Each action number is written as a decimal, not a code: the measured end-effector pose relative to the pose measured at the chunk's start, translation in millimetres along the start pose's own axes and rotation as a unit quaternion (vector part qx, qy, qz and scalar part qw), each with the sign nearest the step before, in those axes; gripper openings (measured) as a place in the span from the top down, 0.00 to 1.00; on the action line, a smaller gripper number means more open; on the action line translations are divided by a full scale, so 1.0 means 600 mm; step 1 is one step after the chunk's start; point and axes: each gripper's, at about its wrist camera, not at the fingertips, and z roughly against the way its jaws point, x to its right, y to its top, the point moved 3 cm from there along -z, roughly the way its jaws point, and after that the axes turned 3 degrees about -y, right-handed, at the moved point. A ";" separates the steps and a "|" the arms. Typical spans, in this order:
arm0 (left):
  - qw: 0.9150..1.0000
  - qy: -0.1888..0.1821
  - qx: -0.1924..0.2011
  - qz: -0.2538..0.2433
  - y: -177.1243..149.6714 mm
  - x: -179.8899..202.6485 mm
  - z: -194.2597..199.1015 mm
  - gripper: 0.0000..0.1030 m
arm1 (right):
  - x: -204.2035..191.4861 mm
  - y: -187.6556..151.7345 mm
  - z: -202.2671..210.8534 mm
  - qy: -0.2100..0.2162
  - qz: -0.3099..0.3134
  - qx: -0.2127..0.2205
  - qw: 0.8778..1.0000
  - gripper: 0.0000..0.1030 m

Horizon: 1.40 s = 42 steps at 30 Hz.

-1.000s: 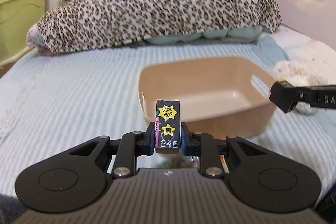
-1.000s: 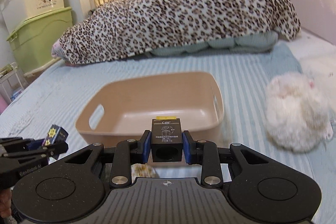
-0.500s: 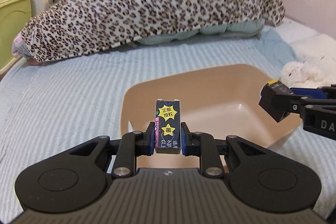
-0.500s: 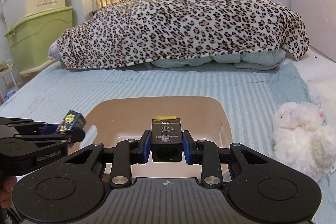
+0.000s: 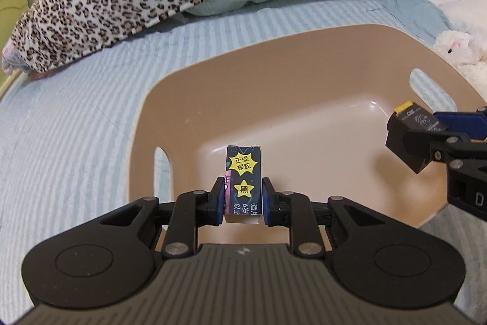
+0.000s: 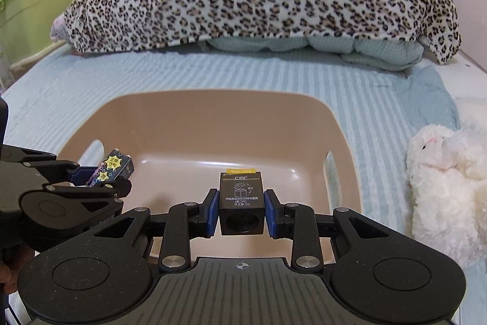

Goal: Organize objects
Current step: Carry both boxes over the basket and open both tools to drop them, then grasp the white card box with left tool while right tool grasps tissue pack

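On striped bedding, left claw [image 5: 243, 196] grips star box [image 5: 244, 184], right claw [image 6: 241, 213] grips black cube [image 6: 241, 206]; released above basin [image 6: 194, 114], they may bounce out.

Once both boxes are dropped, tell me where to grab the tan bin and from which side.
Grip the tan bin at a handle cutout in an end wall, coming down from above with one finger through the slot. The rim there is thin enough to pinch, while the long walls flare smoothly outward.
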 end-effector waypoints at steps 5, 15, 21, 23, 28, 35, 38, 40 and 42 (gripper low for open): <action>1.000 -0.002 0.016 0.019 0.003 -0.005 0.023 0.39 | 0.002 -0.004 0.000 -0.005 -0.001 -0.010 1.000 0.65; 0.998 0.009 0.055 0.000 -0.006 -0.007 0.120 0.23 | 0.015 0.000 0.074 -0.009 -0.022 0.022 0.999 0.25; 0.999 0.008 0.047 0.013 -0.042 -0.027 0.153 0.21 | 0.017 -0.029 0.118 -0.008 -0.018 0.017 1.000 0.17; 0.999 0.007 0.044 0.019 -0.053 -0.033 0.163 0.21 | 0.019 -0.041 0.126 -0.008 -0.019 0.012 1.000 0.15; 0.999 0.007 0.032 0.014 -0.086 -0.043 0.177 0.21 | 0.021 -0.074 0.133 -0.011 -0.016 -0.008 1.000 0.13; 1.000 0.001 -0.009 0.011 -0.130 -0.052 0.157 0.19 | 0.015 -0.127 0.114 -0.010 -0.006 -0.046 0.999 0.12; 0.999 -0.012 -0.026 0.015 -0.148 -0.052 0.146 0.19 | 0.008 -0.150 0.100 -0.010 0.000 -0.065 0.998 0.12; 0.999 -0.018 -0.035 0.017 -0.162 -0.048 0.141 0.19 | 0.004 -0.164 0.089 -0.008 0.005 -0.078 0.997 0.12; 0.999 -0.026 -0.045 0.018 -0.173 -0.044 0.135 0.19 | -0.001 -0.178 0.079 -0.007 0.010 -0.091 0.996 0.12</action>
